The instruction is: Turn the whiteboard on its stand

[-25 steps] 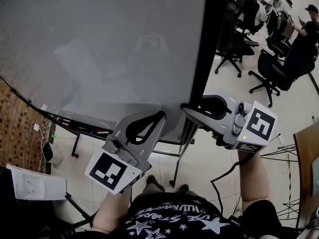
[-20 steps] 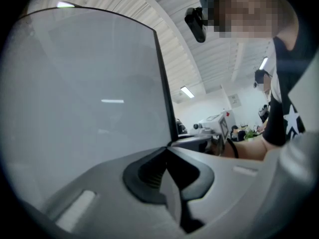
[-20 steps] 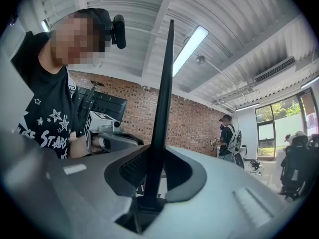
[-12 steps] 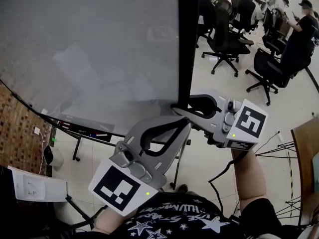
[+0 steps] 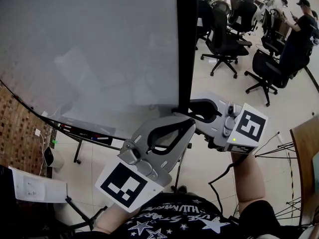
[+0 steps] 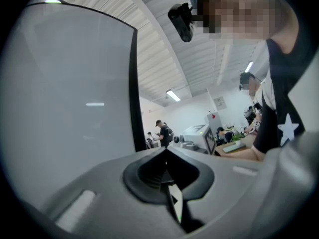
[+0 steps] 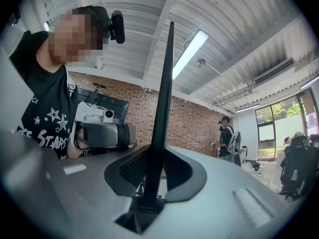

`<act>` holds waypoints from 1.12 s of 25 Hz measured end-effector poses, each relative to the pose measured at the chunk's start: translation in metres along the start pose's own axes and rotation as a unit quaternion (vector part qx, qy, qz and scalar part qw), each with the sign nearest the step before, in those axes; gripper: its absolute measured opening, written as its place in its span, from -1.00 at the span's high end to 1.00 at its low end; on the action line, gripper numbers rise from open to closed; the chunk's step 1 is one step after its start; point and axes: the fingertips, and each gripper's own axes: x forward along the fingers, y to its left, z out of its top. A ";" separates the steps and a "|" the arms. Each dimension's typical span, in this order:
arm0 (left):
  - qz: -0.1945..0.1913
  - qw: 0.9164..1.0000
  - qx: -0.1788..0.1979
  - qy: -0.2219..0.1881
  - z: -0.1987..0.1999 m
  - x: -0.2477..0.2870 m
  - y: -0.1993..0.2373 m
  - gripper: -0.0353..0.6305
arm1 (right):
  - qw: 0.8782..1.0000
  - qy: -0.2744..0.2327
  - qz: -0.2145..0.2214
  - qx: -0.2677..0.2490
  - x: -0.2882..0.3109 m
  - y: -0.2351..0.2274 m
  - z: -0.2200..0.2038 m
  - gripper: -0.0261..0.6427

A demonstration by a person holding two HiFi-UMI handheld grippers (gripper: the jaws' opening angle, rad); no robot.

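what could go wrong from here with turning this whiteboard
1. The right claw pinches only the thin black edge of the whiteboard. That narrow grip may slip as the board swings.
2. The left claw is shut on nothing, close beside the right one near the board's lower corner. They might knock together, or the turning edge may catch it.
3. Office chairs stand beyond that edge, so a wide swing might reach them.

An open-plan office or lab. Black swivel chairs (image 5: 225,36) cluster at 1 o'clock on a pale floor (image 5: 214,148), with a person (image 5: 300,26) beside them. A large whiteboard (image 5: 99,49) fills 11 o'clock. There is a brick wall (image 5: 19,128) at 8 o'clock, and strip lights (image 7: 192,49) hang under a ribbed ceiling (image 7: 239,24).
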 end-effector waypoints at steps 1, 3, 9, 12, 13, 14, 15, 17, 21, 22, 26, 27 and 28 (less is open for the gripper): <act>-0.002 1.000 -0.001 -0.001 0.001 0.000 0.001 0.88 | 1.000 0.001 -0.001 0.000 0.000 0.000 0.001 0.68; -0.004 1.000 -0.003 -0.004 0.001 -0.001 0.002 0.88 | 1.000 0.004 -0.006 0.000 0.000 0.000 0.001 0.68; -0.009 1.000 -0.008 -0.009 0.000 -0.001 0.000 0.88 | 1.000 0.006 -0.022 0.000 0.000 -0.003 0.001 0.67; -0.008 1.000 -0.014 -0.009 -0.002 -0.004 0.002 0.88 | 0.999 0.002 -0.033 -0.003 0.000 -0.004 0.002 0.65; -0.007 1.000 -0.016 -0.010 -0.002 -0.005 0.003 0.88 | 0.999 0.004 -0.036 -0.004 0.000 -0.004 0.001 0.64; -0.006 1.000 -0.016 -0.010 -0.002 -0.005 0.004 0.88 | 0.999 0.010 -0.039 -0.005 0.000 -0.005 -0.002 0.63; -0.005 1.000 -0.017 -0.011 -0.002 -0.005 0.005 0.88 | 0.999 0.019 -0.040 -0.006 0.000 -0.005 -0.005 0.61; -0.004 1.000 -0.017 -0.010 -0.002 -0.004 0.006 0.88 | 0.999 0.032 -0.038 -0.004 -0.001 -0.005 -0.012 0.43; 0.002 1.000 -0.018 -0.007 -0.003 -0.005 0.010 0.88 | 0.998 0.016 -0.054 0.008 -0.004 -0.008 -0.010 0.42; 0.005 1.000 -0.018 -0.005 -0.005 -0.007 0.013 0.88 | 0.998 0.012 -0.061 0.008 -0.005 -0.010 -0.009 0.42; 0.029 0.999 -0.031 0.002 -0.009 -0.018 0.030 0.88 | 0.996 0.012 -0.085 0.003 -0.005 -0.013 -0.002 0.40; 0.035 0.999 -0.035 0.004 -0.009 -0.020 0.036 0.88 | 0.996 0.012 -0.092 0.003 -0.005 -0.014 0.001 0.40; 0.041 0.998 -0.037 0.007 -0.009 -0.023 0.041 0.88 | 0.995 0.012 -0.099 0.004 -0.007 -0.014 0.003 0.41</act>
